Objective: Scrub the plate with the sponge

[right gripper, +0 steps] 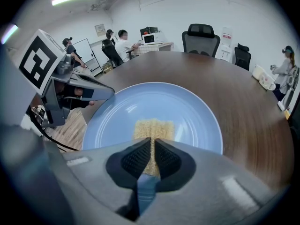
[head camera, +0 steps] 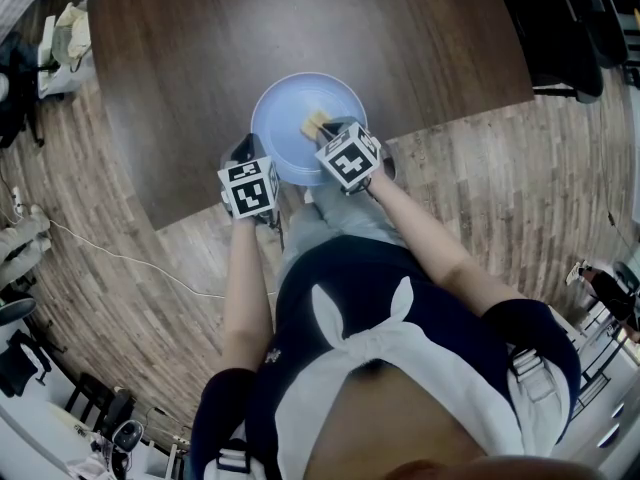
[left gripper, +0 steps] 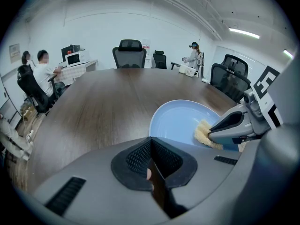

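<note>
Step in hand: the sponge (right gripper: 153,128) is pressed onto the plate (right gripper: 201,121) for scrubbing.
Right gripper (right gripper: 153,146): the jaws are closed tight on the sponge's near end.
Left gripper (left gripper: 150,146): the jaws are brought together and nothing is held; it is seen just beside the plate's near-left rim.
Advice: strokes are best made flat and short, with the rim steadied, since the plate lies at the near edge of the counter (head camera: 300,28).
Plate: pale blue, round, shallow; no dirt can be made out.
Sponge: yellowish, coarse, rectangular, laid near the plate's middle.
</note>
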Available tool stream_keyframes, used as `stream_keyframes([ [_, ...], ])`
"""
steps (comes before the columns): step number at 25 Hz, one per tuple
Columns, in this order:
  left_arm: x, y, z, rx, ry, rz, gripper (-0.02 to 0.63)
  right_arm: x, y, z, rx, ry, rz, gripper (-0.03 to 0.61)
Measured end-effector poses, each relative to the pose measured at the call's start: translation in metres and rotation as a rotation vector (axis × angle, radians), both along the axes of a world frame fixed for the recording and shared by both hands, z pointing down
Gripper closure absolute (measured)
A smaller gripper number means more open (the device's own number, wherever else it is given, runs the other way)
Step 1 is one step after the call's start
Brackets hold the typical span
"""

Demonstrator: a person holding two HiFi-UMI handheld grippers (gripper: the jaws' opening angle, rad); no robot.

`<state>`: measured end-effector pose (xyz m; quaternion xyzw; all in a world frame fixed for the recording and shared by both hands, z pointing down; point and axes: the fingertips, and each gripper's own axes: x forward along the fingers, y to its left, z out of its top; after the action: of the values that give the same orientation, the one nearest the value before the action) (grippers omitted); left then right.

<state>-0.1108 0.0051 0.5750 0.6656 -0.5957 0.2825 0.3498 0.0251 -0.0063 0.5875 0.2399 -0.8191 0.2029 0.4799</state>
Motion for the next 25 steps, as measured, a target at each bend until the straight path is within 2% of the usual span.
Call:
stream_keyframes([
  [25, 0.002, -0.001, 0.001, -0.002, -0.014, -0.015, 0.614, -0.032, 0.045, 0.001, -0.058, -0.040, -0.155, 0.555],
])
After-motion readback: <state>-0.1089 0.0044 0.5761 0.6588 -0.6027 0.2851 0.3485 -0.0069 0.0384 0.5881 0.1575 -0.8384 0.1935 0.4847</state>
